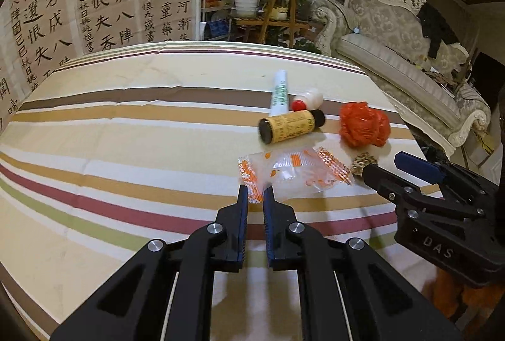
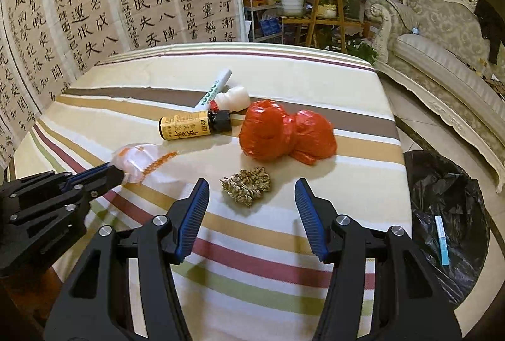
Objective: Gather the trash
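Pinching the near corner of the clear wrapper (image 1: 293, 173), the left gripper (image 1: 255, 196) has its fingers almost closed, with only the thin plastic between them. It holds the corner, probably because the flat wrapper is hard to grab anywhere else.

The right gripper (image 2: 252, 192) has its fingers wide apart and holds nothing. It hangs over the little brown crumpled scrap (image 2: 246, 185), which sits on the striped worktop (image 2: 252, 265) between the two fingers, so I think that scrap is its next pick.

More trash waits farther back: a red plastic bag (image 2: 284, 132) bunched into a ball, a yellow bottle (image 2: 189, 126) lying on its side, a white bottle with a red cap (image 2: 233, 99), and a white tube (image 2: 214, 87). They lie close together, some touching.

The black trash bag (image 2: 448, 202) stands open on the floor, just beside the worktop on the right, so things can be dropped in easily. A pale blue strip (image 2: 442, 240) already lies inside.
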